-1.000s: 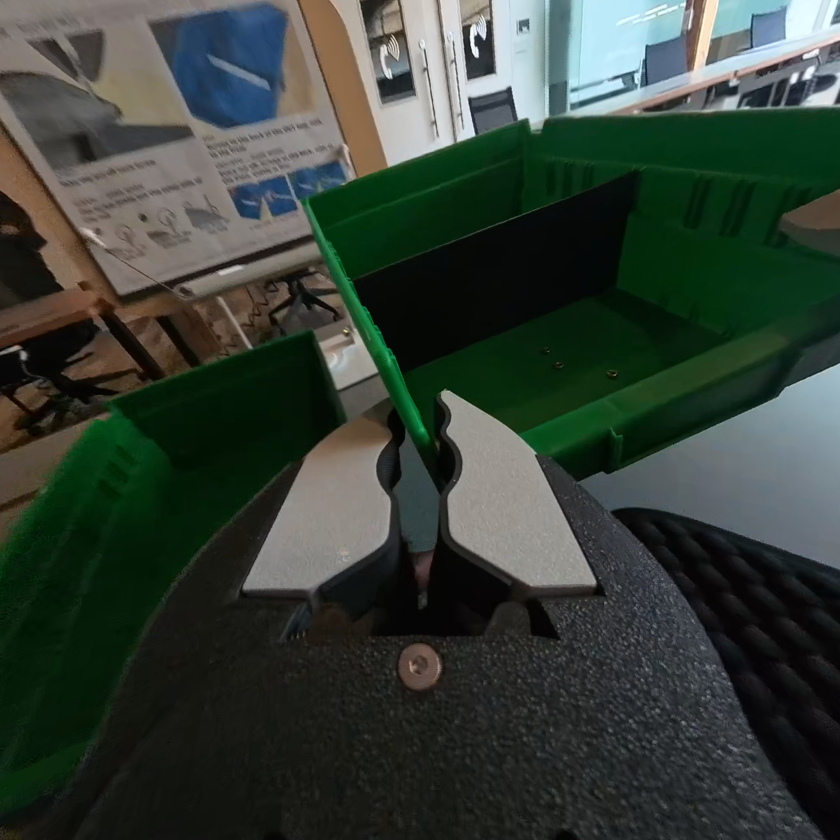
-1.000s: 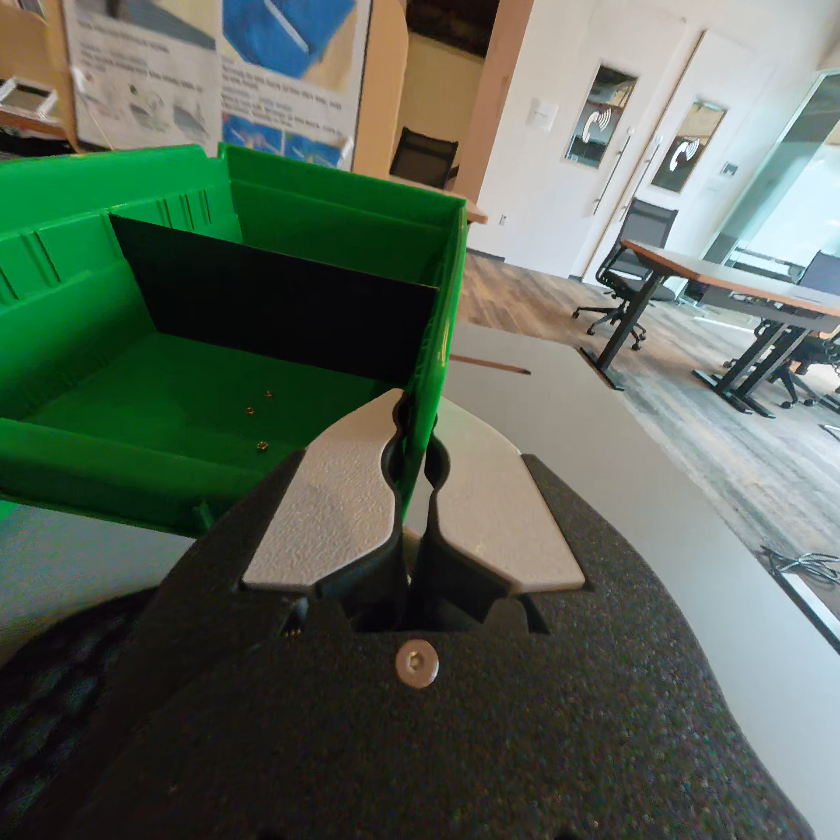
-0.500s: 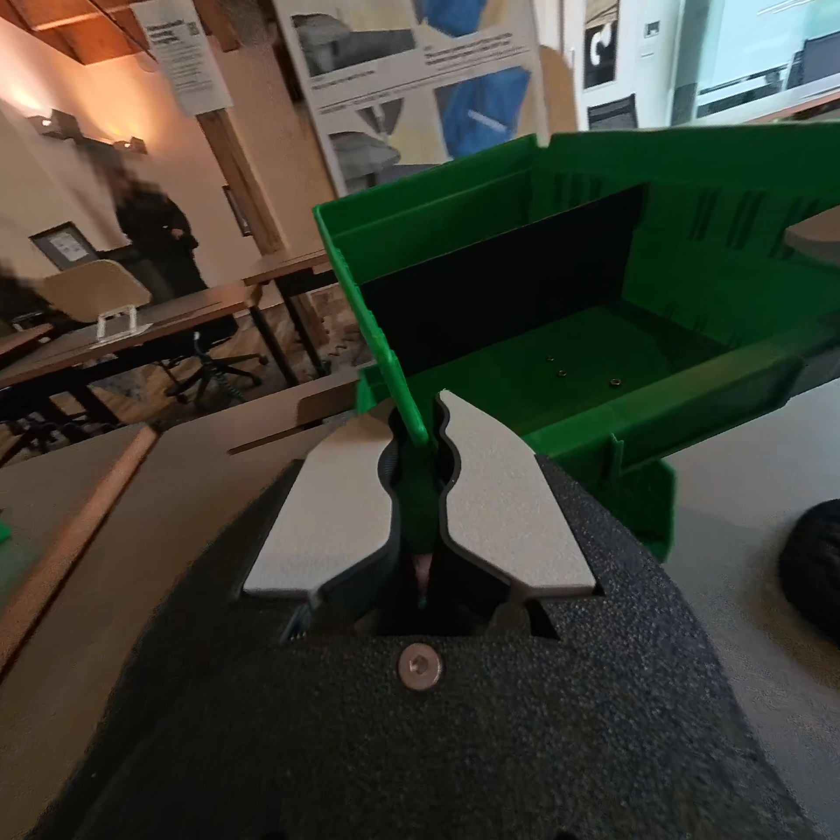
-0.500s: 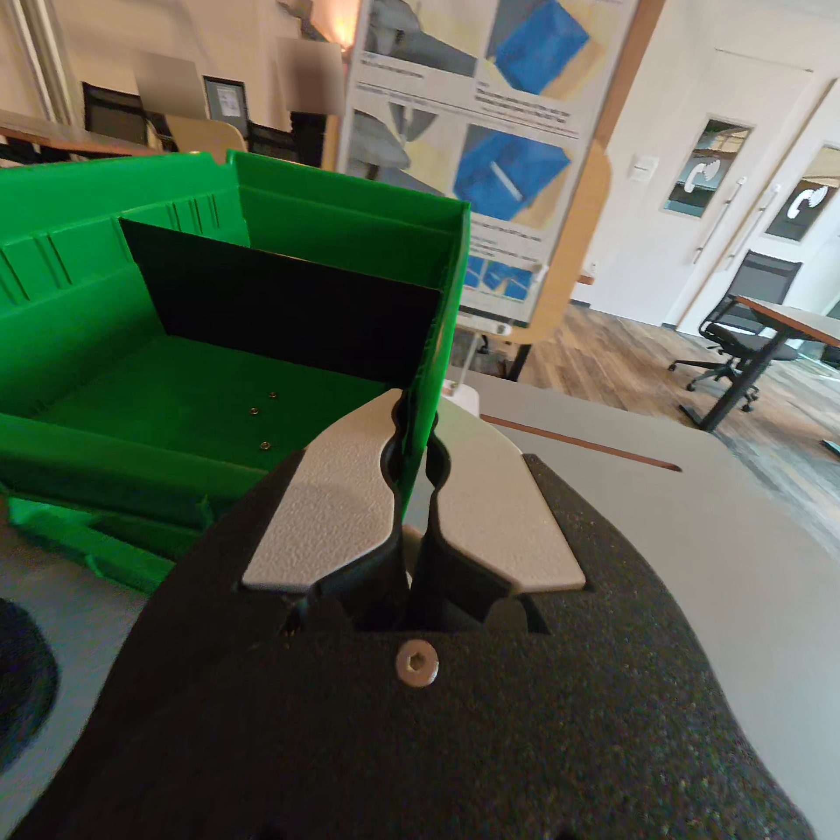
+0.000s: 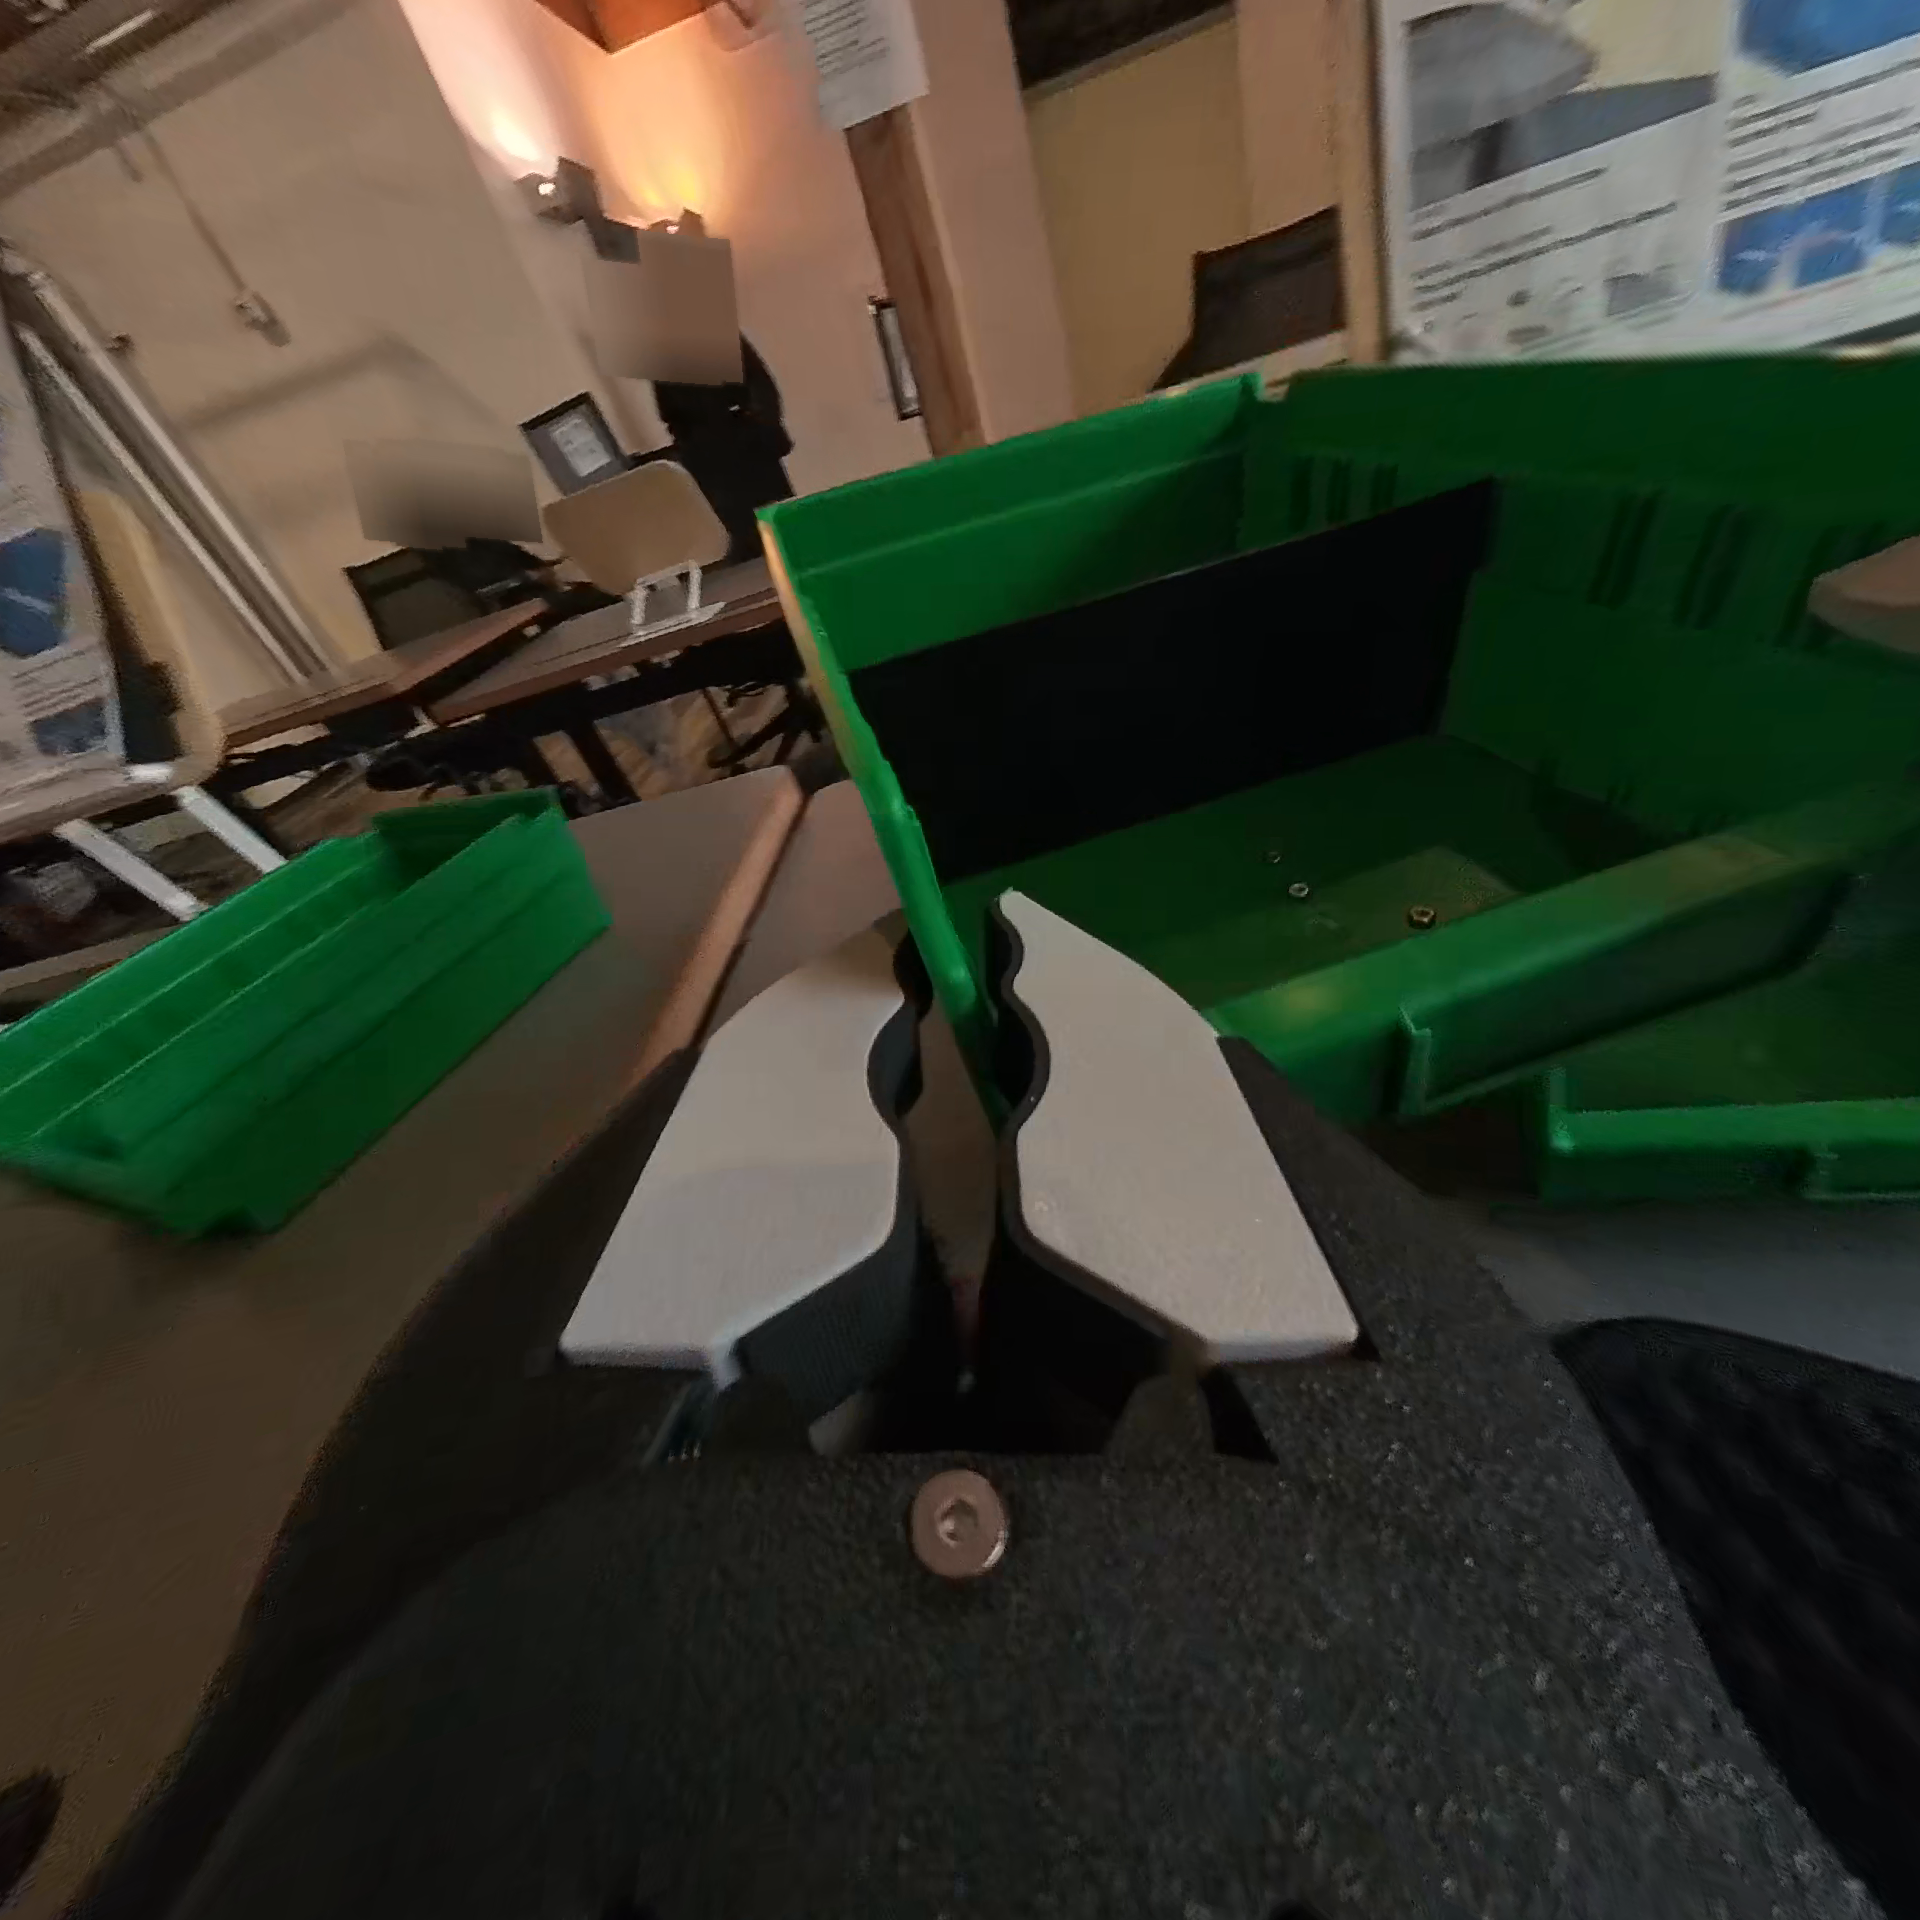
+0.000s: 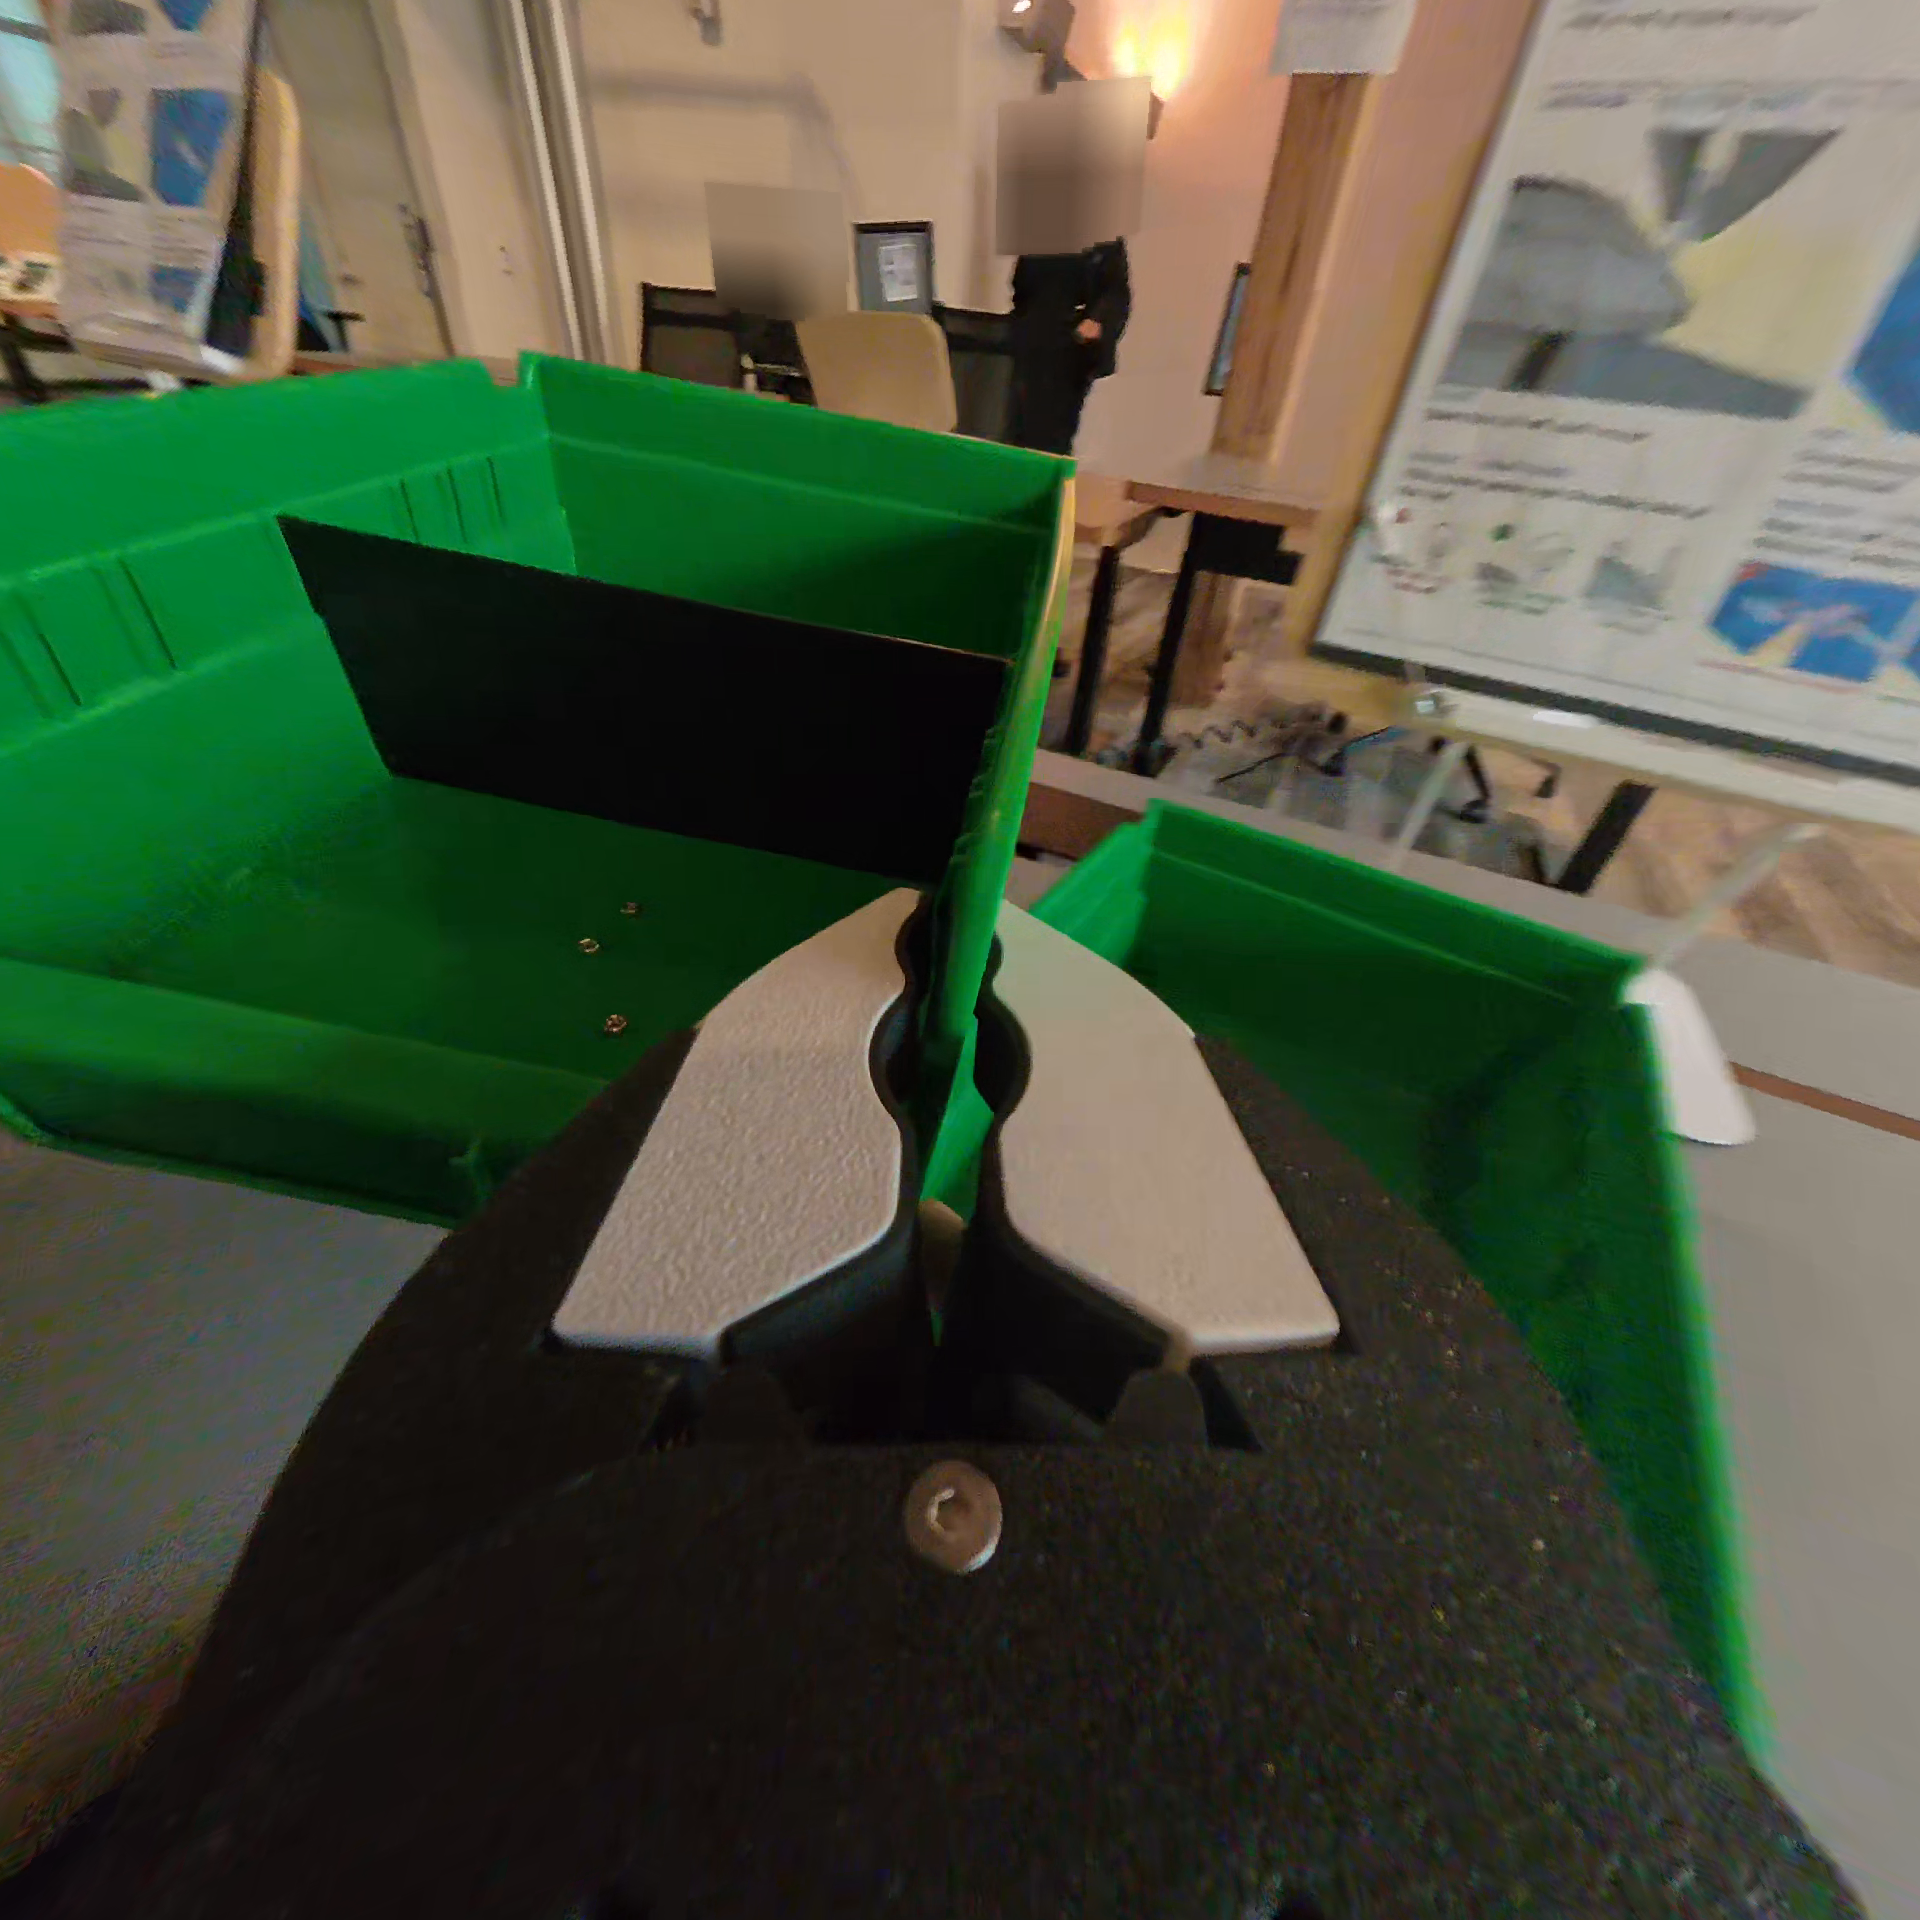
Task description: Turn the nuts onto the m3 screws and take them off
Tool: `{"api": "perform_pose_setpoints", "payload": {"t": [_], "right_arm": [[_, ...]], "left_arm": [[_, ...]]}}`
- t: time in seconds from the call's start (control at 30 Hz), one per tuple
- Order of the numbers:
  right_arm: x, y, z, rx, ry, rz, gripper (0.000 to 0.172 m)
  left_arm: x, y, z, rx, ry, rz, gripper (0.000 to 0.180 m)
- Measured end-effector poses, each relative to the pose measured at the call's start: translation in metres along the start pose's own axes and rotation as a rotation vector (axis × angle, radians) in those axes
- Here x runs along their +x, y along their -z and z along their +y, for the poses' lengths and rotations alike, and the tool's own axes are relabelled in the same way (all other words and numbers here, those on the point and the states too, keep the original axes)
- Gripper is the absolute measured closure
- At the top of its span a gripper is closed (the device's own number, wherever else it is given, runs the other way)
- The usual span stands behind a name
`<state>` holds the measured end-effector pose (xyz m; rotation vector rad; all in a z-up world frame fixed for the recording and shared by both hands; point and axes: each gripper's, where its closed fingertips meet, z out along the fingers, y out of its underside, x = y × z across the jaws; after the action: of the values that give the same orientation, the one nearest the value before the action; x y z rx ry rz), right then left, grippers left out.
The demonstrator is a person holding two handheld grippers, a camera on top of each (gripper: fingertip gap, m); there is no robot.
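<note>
While both claws, left (image 5: pixel 961 997) and right (image 6: pixel 951 997), clamp the bin (image 5: pixel 1351 488) walls, the tiny, light, slippery nuts (image 5: pixel 1419 916) at 2 o'clock need flank pinching.

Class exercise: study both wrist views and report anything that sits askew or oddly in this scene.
The green bin is off the table and tilted, each gripper clamped on a side wall: left gripper, right gripper. Three small brass nuts lie loose on its sloping floor. No screws are visible. Other green bins rest flat nearby.
</note>
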<state>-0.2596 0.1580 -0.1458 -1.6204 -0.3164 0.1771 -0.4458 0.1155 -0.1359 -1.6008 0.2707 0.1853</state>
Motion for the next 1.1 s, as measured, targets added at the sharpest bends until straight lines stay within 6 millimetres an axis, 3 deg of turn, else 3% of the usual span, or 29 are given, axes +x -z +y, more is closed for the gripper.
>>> {"api": "perform_pose_setpoints", "payload": {"t": [0.17, 0.37, 0.77, 1.1], "right_arm": [[-0.055, -0.026, 0.023, -0.035, -0.016, -0.074, 0.168], [-0.094, -0.042, 0.054, -0.091, 0.021, -0.098, 0.168], [-0.109, -0.050, 0.089, -0.145, 0.147, -0.020, 0.165], [-0.120, -0.038, 0.102, -0.188, 0.213, -0.011, 0.156]], "left_arm": [[-0.046, 0.007, 0.037, -0.050, 0.009, -0.091, 0.174], [-0.072, 0.008, 0.089, -0.119, 0.049, -0.122, 0.176], [-0.077, -0.015, 0.145, -0.151, 0.151, -0.054, 0.177], [-0.083, -0.036, 0.150, -0.110, 0.233, 0.029, 0.179]]}}
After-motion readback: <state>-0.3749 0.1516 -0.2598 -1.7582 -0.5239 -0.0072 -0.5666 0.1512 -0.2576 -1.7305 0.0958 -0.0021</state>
